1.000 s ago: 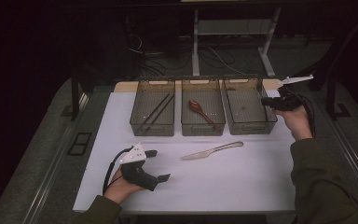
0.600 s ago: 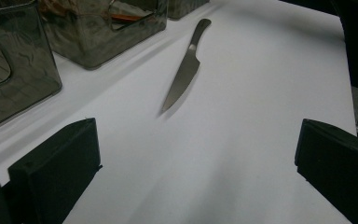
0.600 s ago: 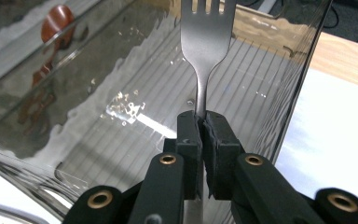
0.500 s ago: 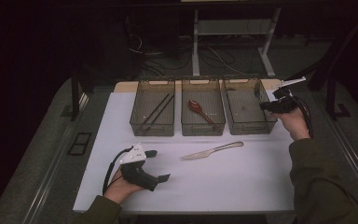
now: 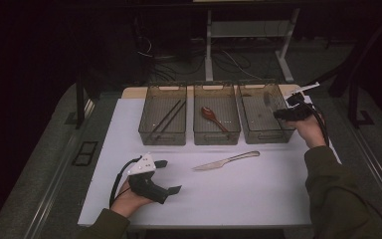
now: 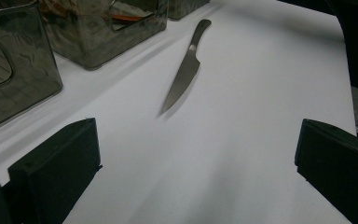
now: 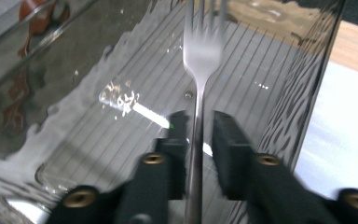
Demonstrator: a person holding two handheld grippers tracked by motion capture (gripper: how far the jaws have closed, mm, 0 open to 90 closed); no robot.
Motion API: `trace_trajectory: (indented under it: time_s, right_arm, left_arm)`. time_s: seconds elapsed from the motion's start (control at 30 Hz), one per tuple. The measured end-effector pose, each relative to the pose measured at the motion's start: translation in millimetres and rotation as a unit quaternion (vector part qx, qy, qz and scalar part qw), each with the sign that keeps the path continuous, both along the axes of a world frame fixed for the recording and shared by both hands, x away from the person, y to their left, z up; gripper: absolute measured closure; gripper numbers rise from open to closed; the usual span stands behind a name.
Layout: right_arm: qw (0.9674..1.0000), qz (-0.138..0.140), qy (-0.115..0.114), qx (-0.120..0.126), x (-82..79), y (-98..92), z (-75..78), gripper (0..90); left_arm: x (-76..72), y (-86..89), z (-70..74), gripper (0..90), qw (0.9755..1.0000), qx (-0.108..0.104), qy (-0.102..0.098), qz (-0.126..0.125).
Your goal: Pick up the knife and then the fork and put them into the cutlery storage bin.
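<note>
1. The slim silver metal fork [image 7: 199, 70] is over the smoky clear plastic bin at the right end of the row [image 5: 251, 112]; its tines point away from me toward twelve o'clock in my right gripper view, and its handle runs back between my fingers.
2. My right gripper [image 5: 282, 114] sits at the bin's three o'clock edge. Its fingers [image 7: 228, 140] have just been opening. A thin gap shows on either side of the fork's handle, so the pads are not pressing it. The gap is narrow.
3. The fork looks blurred. I cannot tell whether it rests on the ribbed floor of the bin.
4. My left gripper [image 5: 171, 177] rests on the white surface [image 5: 258, 199] at about seven o'clock, well apart from the bins. Its fingers [image 6: 56, 163] stand wide with nothing between them.
5. A grey metal table knife [image 5: 226, 161] lies flat on the surface between my two hands, near the middle bin's six o'clock side, blade tip toward my left gripper.
6. The middle bin [image 5: 199, 130] holds a reddish-brown wooden spoon [image 5: 213, 117].
7. The left bin [image 5: 144, 130] holds dark thin chopsticks [image 5: 166, 119] lying slantwise.
</note>
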State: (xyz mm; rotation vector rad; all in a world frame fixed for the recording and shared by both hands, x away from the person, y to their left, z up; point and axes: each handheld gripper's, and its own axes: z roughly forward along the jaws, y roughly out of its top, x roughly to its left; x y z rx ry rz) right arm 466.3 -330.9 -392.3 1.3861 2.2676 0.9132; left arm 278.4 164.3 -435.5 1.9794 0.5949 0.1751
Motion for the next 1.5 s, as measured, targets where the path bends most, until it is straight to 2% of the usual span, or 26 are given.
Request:
trace_trajectory:
  time_s: [0.17,0.3,0.47,0.73,0.93,1.17,1.23,1.37,1.5]
  right_arm:
    - [0.9996,0.004,-0.009,0.026,-2.1,-1.2,4.1,62.0]
    - [0.9992,0.007,-0.015,0.037,-7.3,-0.9,9.6,57.2]
    - [0.9974,0.016,-0.026,0.065,-21.5,2.6,22.3,57.2]
    - [0.9921,0.068,-0.034,0.101,-48.4,17.4,34.5,63.6]
    - [0.9886,0.104,-0.045,0.099,-67.1,29.9,37.3,71.3]
    - [0.9836,0.149,-0.037,0.094,-85.0,41.4,31.6,84.3]
    - [0.9831,0.157,-0.034,0.087,-89.0,45.7,29.5,87.7]
    - [0.9815,0.172,-0.024,0.081,-91.1,54.4,21.9,88.8]
    - [0.982,0.178,-0.01,0.062,-89.0,62.8,11.4,88.9]
  left_arm:
    - [-0.2,-0.2,0.1,0.0,1.0,0.0,0.0,0.0]
    - [-0.2,-0.2,0.1,0.0,1.0,0.001,0.0,0.0]
    - [-0.2,0.1,0.2,0.0,1.0,0.001,0.0,0.0]
    - [-0.9,0.3,0.8,0.0,1.0,0.002,-0.001,0.0]
    - [-0.9,0.8,1.0,0.0,1.0,0.001,-0.001,0.002]
    - [-1.1,0.6,0.9,0.0,1.0,0.001,-0.001,0.003]
    - [-1.1,0.8,1.0,0.0,1.0,0.002,-0.001,0.003]
    - [-1.3,1.2,1.1,0.0,1.0,0.002,-0.002,0.004]
    - [-1.2,1.2,0.9,0.0,1.0,0.001,-0.001,0.003]
